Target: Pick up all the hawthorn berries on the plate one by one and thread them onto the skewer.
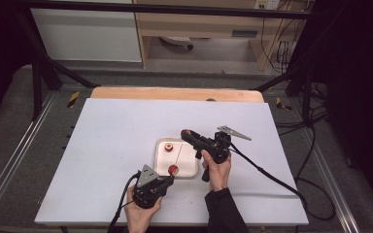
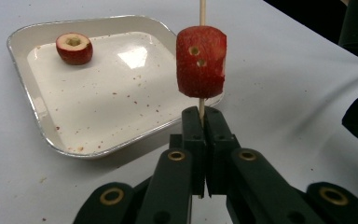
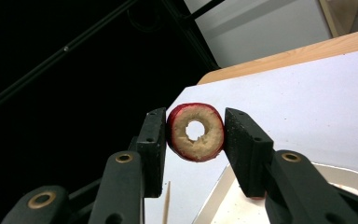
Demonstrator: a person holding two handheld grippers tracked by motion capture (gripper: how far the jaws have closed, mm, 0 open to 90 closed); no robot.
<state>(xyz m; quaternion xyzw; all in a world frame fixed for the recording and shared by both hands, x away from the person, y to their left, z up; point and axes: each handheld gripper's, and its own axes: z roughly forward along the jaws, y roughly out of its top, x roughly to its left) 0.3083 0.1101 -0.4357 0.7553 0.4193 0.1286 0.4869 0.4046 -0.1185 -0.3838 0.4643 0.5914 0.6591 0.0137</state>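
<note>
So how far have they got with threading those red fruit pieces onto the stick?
One piece already sits on the skewer, which the left hand-held gripper pinches shut just below it. The right hand-held gripper holds a cored ring, ready to thread but not yet on the skewer. One more piece waits in the tray.
</note>
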